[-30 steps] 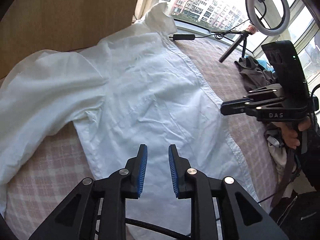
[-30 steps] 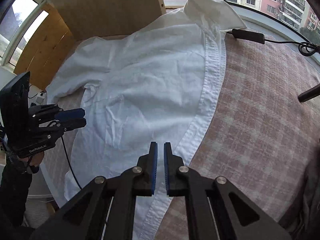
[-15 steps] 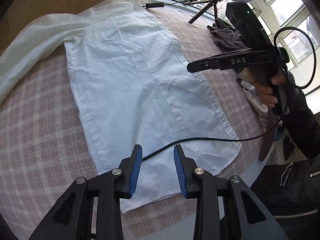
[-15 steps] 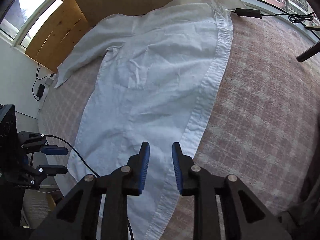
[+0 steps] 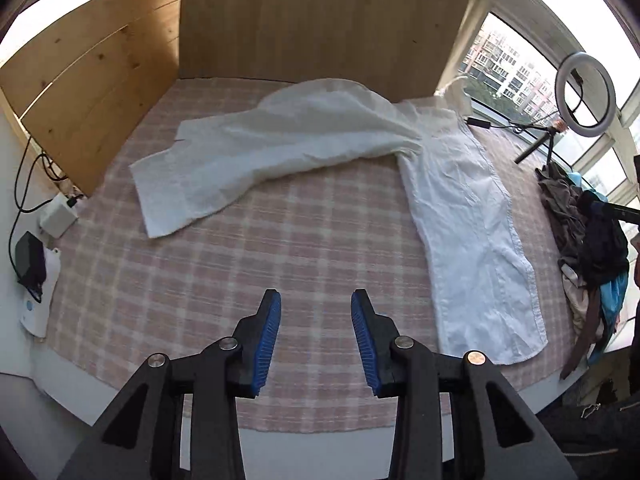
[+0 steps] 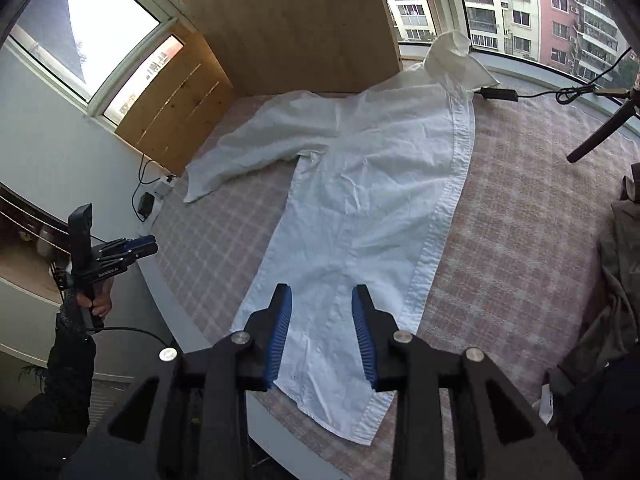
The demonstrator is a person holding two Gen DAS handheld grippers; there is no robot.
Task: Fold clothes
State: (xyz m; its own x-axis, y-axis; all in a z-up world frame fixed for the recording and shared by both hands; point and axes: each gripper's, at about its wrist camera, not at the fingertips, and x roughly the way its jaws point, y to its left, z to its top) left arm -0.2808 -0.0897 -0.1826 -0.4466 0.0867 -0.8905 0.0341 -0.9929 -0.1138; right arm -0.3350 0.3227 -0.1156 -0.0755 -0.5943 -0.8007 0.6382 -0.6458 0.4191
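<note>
Insp. notes, my two claws. My left gripper [image 5: 316, 338]: jaws apart and opening, nothing btwn the blue pads [image 5: 267, 340], only checked bedcover below. It hangs above the near edge of the bed [image 5: 240, 280], left of the shirt. In the right-wrist view that same claw [image 6: 138, 246] shows off the bed's left edge, in my hand [image 6: 98, 300], dark sleeve below.

My right gripper [image 6: 321, 330]: jaws also apart and opening, released, no cloth pinched. It points down over the hem end of the shirt, near the bed's near edge; pads clear of fabric.

White shirt [image 6: 360, 200]: lies flat on the pink-checked bed, body folded lengthwise to a narrow strip, button placket along its right side. Collar [image 6: 460, 56] at the far edge by the window, propped against the sill. One sleeve [image 5: 260, 160] spread out to the left, cuff toward the bed's left edge.

Other: heap of dark clothes [image 5: 580, 220] at right edge; ring light [image 5: 586, 94] on stand at far right corner; charger and cable [image 5: 56, 216] off the left edge; wood panels [image 5: 320, 20] behind far edge.
</note>
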